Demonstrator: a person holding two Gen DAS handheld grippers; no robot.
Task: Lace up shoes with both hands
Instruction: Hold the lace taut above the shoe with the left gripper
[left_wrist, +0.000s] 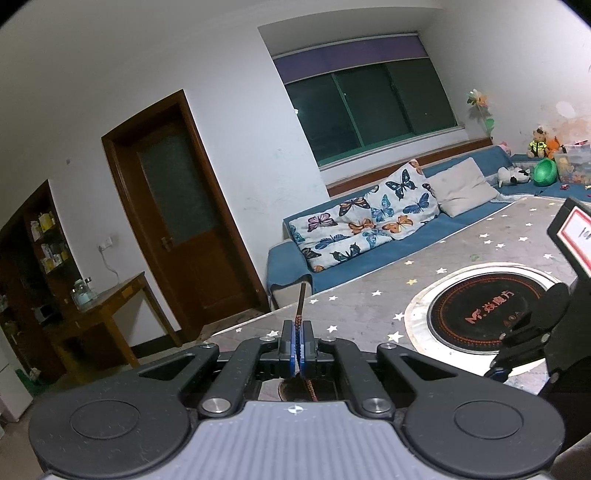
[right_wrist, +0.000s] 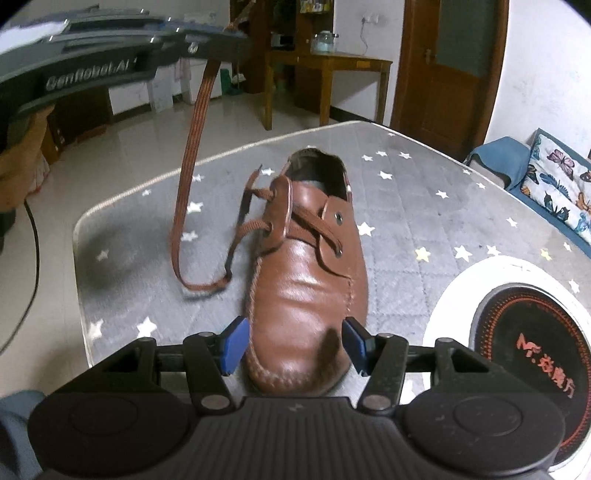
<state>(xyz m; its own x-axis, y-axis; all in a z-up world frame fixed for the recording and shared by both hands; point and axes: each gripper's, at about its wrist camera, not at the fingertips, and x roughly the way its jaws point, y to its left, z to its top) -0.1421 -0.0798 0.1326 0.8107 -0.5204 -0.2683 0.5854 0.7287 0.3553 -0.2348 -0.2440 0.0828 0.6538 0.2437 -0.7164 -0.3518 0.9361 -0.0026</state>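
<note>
The left gripper (left_wrist: 297, 341) has its fingers clenched on the brown lace (right_wrist: 192, 140), whose tip pokes out beyond the pads, while the right gripper (right_wrist: 293, 345) has its fingers spread either side of the toe of the shoe (right_wrist: 306, 280); whether the pads actually press on the leather is hard to tell. The step in hand looks like drawing the lace through its eyelet, and doing it well probably means pulling smoothly along the line of the eyelet with the toe braced, so the shoe does not skid or tip on the counter (right_wrist: 406, 206). The shoe is a tan leather lace-up, scuffed at the toe, standing upright on the star-patterned cover with its toe near the right gripper and its heel far. The lace crosses between the lower eyelets, leaves the left side, sags in a loop beside the shoe and rises to the left gripper at upper left.
</note>
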